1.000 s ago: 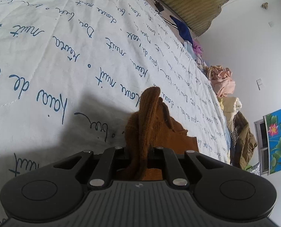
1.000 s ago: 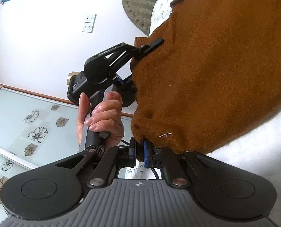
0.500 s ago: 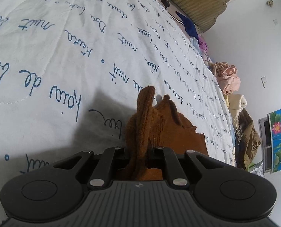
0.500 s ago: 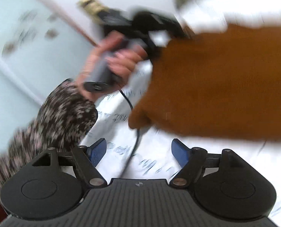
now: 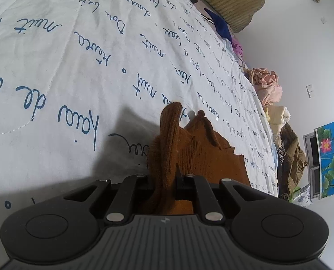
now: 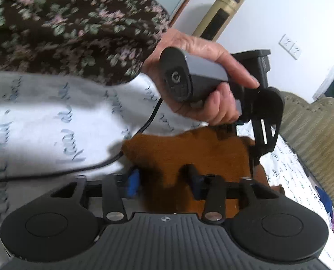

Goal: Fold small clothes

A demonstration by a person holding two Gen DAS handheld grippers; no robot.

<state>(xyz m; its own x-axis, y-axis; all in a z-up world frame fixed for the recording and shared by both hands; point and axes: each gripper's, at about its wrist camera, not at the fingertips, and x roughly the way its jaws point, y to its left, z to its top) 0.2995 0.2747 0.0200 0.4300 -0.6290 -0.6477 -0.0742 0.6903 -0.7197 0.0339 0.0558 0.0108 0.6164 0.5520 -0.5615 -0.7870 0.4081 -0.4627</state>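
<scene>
A brown knit garment (image 5: 203, 157) lies on the white bed cover (image 5: 77, 67) printed with blue script. My left gripper (image 5: 164, 180) is shut on a bunched fold of it, which sticks up between the fingers. In the right wrist view the same garment (image 6: 167, 153) spreads flat beyond my right gripper (image 6: 164, 184). The right jaws are closing; their blue pads (image 6: 133, 184) stand apart with brown cloth between them and do not press on it. A hand (image 6: 212, 90) holds the left gripper (image 6: 257, 155) at the garment's far edge.
Crumpled clothes (image 5: 266, 85) are piled along the bed's right edge, with a blue cloth (image 5: 221, 24) farther up. An olive headboard (image 6: 313, 130) stands against the wall. A black cable (image 6: 77, 168) trails over the cover, under a floral sleeve (image 6: 65, 22).
The right gripper let go of the garment's corner, opened wide, rolled over and swung aside; its jaws now stand narrower over the cloth. The left gripper kept its hold and stayed put.
</scene>
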